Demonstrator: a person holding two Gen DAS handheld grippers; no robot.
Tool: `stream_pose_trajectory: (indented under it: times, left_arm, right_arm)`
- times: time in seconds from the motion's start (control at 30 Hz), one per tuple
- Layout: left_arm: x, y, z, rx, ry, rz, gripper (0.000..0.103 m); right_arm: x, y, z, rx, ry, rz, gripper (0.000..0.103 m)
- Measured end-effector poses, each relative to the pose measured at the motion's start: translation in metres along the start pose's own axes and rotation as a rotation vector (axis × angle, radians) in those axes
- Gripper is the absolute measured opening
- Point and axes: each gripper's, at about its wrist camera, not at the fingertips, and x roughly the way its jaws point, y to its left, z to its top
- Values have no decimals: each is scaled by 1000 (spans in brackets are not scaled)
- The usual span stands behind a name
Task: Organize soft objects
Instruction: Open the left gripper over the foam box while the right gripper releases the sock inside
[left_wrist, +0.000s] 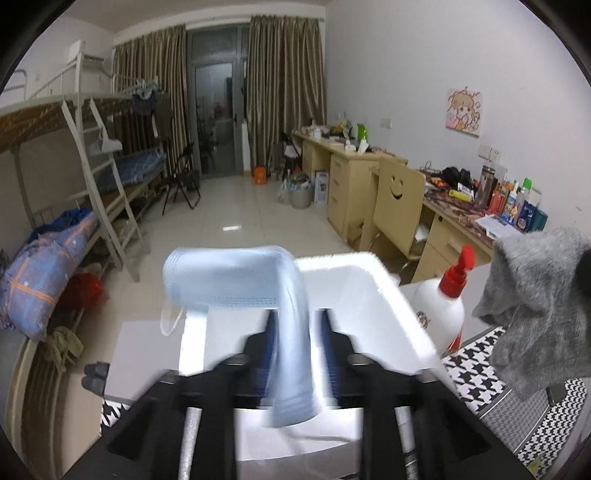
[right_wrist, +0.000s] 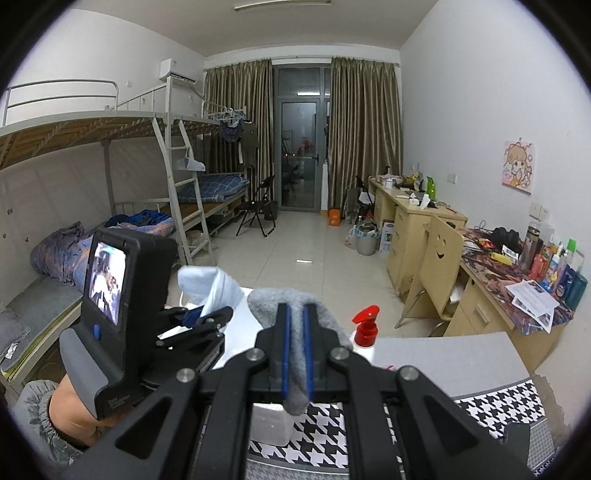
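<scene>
Left fingers (left_wrist: 320, 325) stand parted around a blue face mask (left_wrist: 236, 275) over the white bin (left_wrist: 373, 273); right fingers (right_wrist: 312, 325) pinch a grey sock (right_wrist: 291, 302). Mask may snag and miss.

The left tongs (left_wrist: 295, 332) have their jaws apart. A blue face mask (left_wrist: 255, 280) hangs between them, bent over at the top, a bit blurry. It looks loose, not pinched. Under it is a white box (left_wrist: 369, 291) on the worktop (left_wrist: 476, 373), which has a black-and-white cloth. A white bottle with a red pump top (left_wrist: 443, 306) stands just beside the box. A grey fuzzy sock (left_wrist: 535, 302) hangs at the right.
</scene>
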Motion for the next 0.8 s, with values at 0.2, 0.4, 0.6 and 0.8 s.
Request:
stream_pose_trajectory:
  times: [0.2, 0.4, 0.6, 0.8]
  left_arm:
    - [-14, 14, -6, -31, -38, 32, 83]
    - [-36, 23, -8, -47, -106, 77, 97]
    - [-49, 31, -12, -50, -145, 110, 102]
    - [-60, 45, -19, -63, -157, 130, 102]
  right_arm:
    - [11, 1, -1, 6, 21, 8, 10]
    - [16, 8, 3, 8, 32, 31, 10]
    - [20, 20, 9, -6, 33, 55, 10]
    - [28, 32, 9, -13, 42, 69, 10]
